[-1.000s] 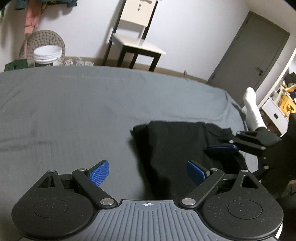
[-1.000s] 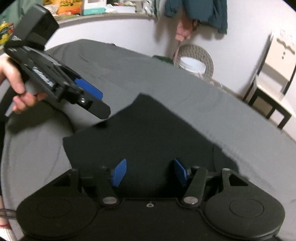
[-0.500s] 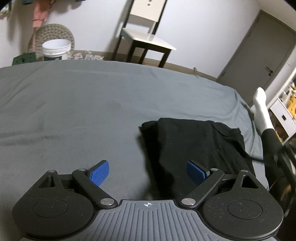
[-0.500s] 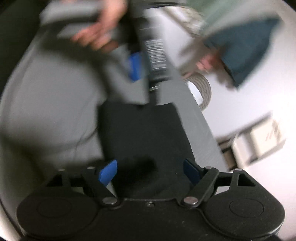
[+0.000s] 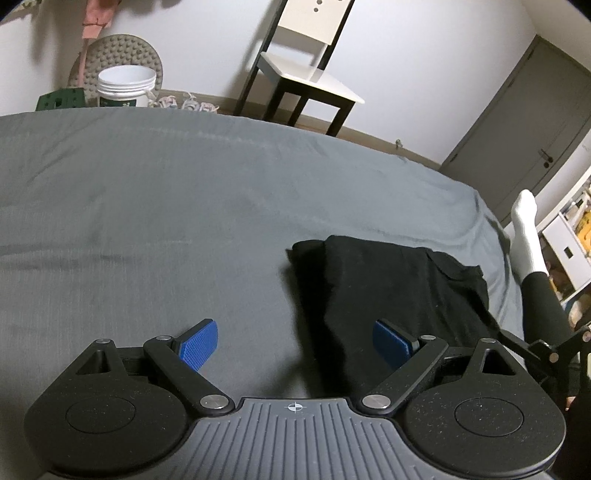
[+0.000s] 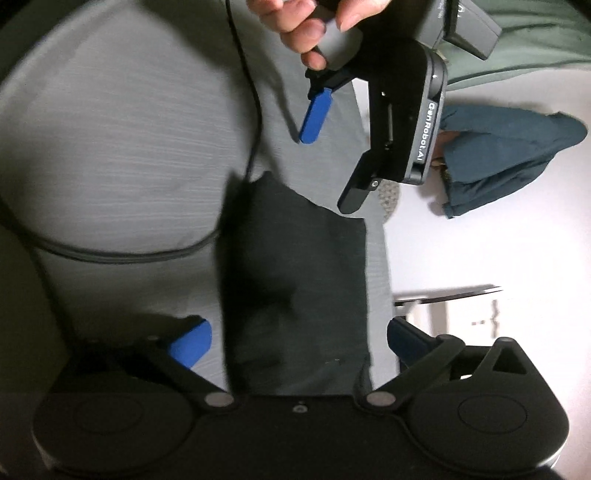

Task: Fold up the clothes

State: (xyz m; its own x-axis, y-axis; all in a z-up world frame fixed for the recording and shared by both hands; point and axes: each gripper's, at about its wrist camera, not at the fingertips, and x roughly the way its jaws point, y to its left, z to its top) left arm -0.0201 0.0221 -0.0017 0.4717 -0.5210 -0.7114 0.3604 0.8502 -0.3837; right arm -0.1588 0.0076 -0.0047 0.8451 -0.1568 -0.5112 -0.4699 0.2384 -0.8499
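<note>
A black garment (image 5: 391,288) lies folded into a compact rectangle on the grey bed sheet (image 5: 166,221). My left gripper (image 5: 295,341) hovers open just short of its near left edge, nothing between the blue pads. In the right wrist view the same garment (image 6: 295,280) runs straight ahead of my right gripper (image 6: 299,341), which is open and tilted sideways above it. The left gripper (image 6: 328,162) shows there too, held by a hand (image 6: 314,22), open and off the cloth.
A black cable (image 6: 110,254) loops over the sheet left of the garment. A leg in a white sock (image 5: 526,236) rests at the bed's right edge. Beyond the bed stand a chair (image 5: 306,74), a white bucket (image 5: 125,86) and a grey door (image 5: 517,122).
The right gripper has drawn off the garment and rolled sideways, its jaws wider. The left gripper has lifted and tilted up a little. The folded garment stays put.
</note>
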